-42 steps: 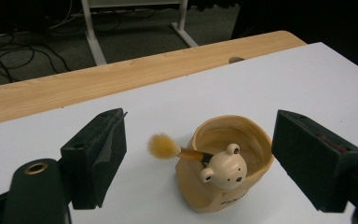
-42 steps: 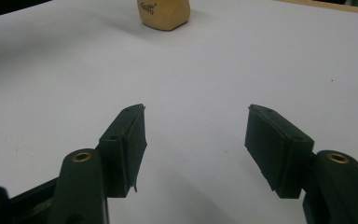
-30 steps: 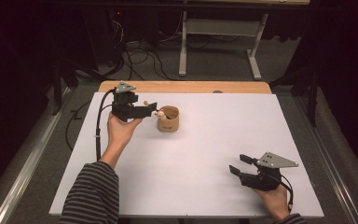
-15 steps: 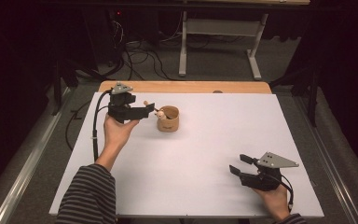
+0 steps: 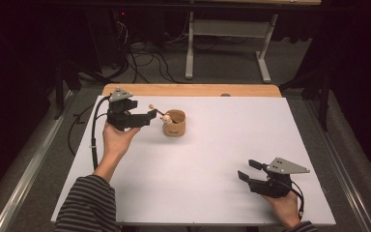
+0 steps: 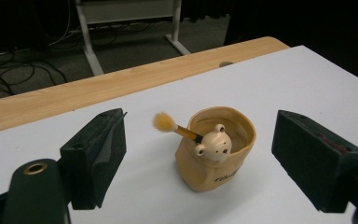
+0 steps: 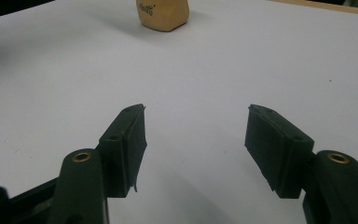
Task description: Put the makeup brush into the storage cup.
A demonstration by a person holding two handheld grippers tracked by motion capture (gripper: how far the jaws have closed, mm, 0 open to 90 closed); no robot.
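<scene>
Left fingers (image 6: 198,154) stood wide, empty, just left of the cup (image 5: 174,122) at far centre-left of the surface (image 5: 212,159). Brush (image 6: 179,131) leaned in it, tuft toward my left hand, handle slanting up-left. Right fingers (image 5: 247,170) wide, empty, well apart at near right

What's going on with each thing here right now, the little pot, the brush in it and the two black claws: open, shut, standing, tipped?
Tan soft-walled pot: upright on the white table, mouth open, untouched.
Bear-headed brush with a yellow tuft: leaning in the pot, tuft poking out over the rim.
Left gripper: open, jaws either side of the pot, not touching.
Right gripper: open, nothing between the jaws, low over the table.
</scene>
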